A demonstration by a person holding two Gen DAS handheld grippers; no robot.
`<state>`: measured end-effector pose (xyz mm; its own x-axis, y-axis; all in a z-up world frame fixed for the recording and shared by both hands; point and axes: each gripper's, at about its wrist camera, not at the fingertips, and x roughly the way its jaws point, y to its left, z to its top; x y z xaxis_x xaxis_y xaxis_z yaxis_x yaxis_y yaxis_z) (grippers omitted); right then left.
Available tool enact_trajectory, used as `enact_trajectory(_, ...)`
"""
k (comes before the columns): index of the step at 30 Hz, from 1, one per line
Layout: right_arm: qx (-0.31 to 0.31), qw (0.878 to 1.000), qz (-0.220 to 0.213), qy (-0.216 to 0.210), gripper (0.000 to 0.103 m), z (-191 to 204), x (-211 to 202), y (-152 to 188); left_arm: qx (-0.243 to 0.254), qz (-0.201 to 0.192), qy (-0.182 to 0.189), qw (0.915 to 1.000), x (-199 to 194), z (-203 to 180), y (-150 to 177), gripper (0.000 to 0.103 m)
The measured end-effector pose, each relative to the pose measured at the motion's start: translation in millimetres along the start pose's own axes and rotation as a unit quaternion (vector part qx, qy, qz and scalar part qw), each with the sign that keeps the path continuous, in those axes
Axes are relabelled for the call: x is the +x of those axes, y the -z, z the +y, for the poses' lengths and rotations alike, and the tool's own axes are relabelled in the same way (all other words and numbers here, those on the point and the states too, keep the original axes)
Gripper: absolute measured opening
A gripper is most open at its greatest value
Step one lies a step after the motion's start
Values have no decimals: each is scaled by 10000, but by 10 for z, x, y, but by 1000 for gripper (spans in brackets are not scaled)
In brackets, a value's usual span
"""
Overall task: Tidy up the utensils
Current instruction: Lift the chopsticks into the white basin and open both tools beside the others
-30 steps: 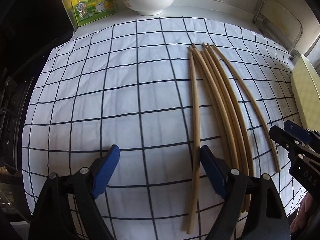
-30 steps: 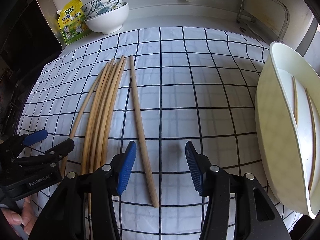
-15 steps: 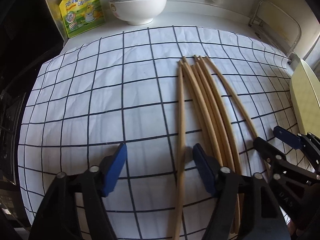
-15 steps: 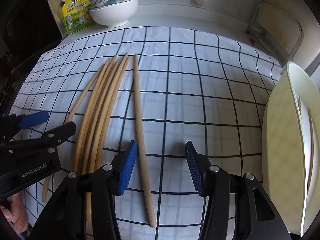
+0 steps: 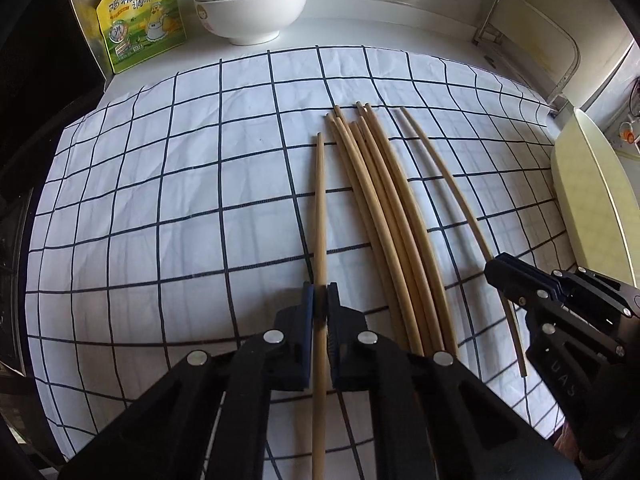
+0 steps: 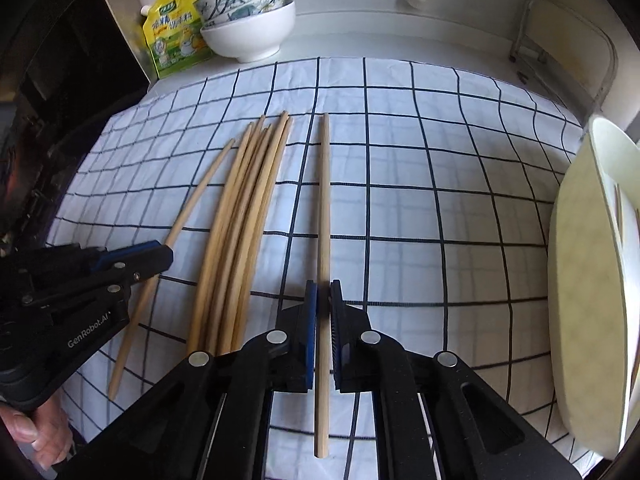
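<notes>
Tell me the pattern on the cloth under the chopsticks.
White cloth with a dark blue grid; clearest in the right wrist view.

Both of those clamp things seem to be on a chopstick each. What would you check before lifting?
1. Left gripper pinching the leftmost chopstick: ok, its jaws have just closed on it.
2. Right gripper pinching the rightmost chopstick: ok, also just closed.
3. One stick per gripper, the bundle lying apart between them: ok.
4. Sticks will stay level when raised: cannot tell; both are gripped near one end.
5. Room in the tray: cannot tell, its inside is mostly hidden.
</notes>
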<state>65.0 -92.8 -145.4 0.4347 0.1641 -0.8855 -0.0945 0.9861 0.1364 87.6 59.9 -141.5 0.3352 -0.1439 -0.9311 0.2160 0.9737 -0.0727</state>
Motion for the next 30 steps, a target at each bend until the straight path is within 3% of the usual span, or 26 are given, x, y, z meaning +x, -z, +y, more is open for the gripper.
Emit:
enact_trajectory(8, 313, 9985, -277, -364, 6, -54, -474, 46, 198, -122, 20, 9997, -367, -125, 21, 7)
enact_trajectory(13, 525, 9961, -590, -405, 6, -284, -894, 85, 534, -416, 222, 9975, -658, -517, -120, 7)
enact_trajectory(22, 1513, 9819, -1110, 266, 6, -1379, -1566, 356, 1424, -909, 1000, 9805, -969, -1818, -505, 7)
enact_trajectory(30, 2370, 9619, -1133, 761, 6, -2353, -1701, 622, 2172, -881, 1521, 9602, -816, -3031, -771, 7)
